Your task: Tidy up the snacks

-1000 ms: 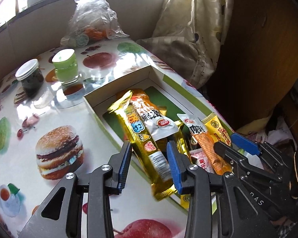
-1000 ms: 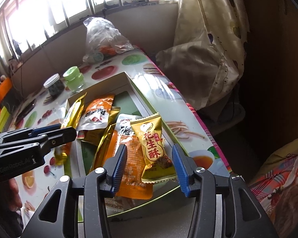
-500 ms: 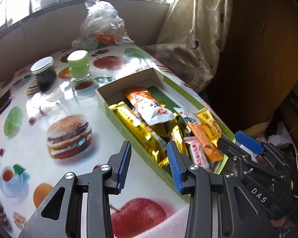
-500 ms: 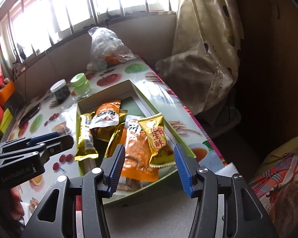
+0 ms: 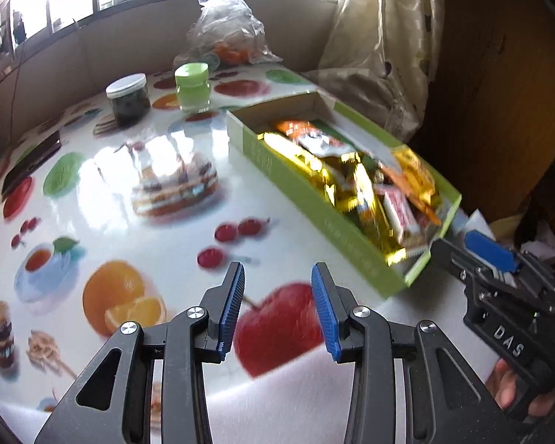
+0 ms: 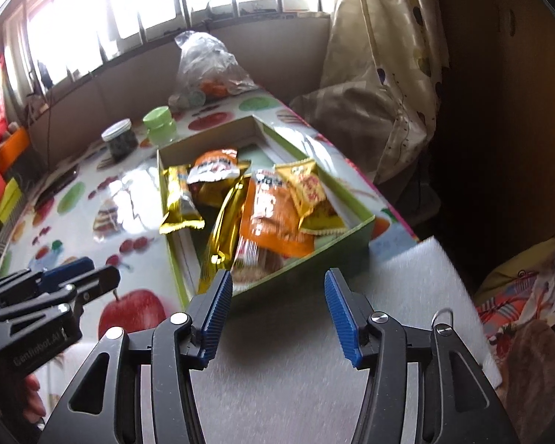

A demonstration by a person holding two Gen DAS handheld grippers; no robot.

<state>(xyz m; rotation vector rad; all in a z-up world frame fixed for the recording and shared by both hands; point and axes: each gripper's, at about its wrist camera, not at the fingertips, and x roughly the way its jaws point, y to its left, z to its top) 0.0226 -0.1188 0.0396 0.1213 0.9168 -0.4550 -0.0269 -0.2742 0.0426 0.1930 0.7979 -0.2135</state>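
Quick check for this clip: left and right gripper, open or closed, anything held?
Left gripper: open, nothing between the pads, over the printed tablecloth.
Right gripper: open, empty, short of the snack box.

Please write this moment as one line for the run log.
left gripper: open, empty, over table | right gripper: open, empty, near box corner | snacks: lying in green box | stage: both grippers clear of box

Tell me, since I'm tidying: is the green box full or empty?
Fairly full: snack packets cover most of the green box.
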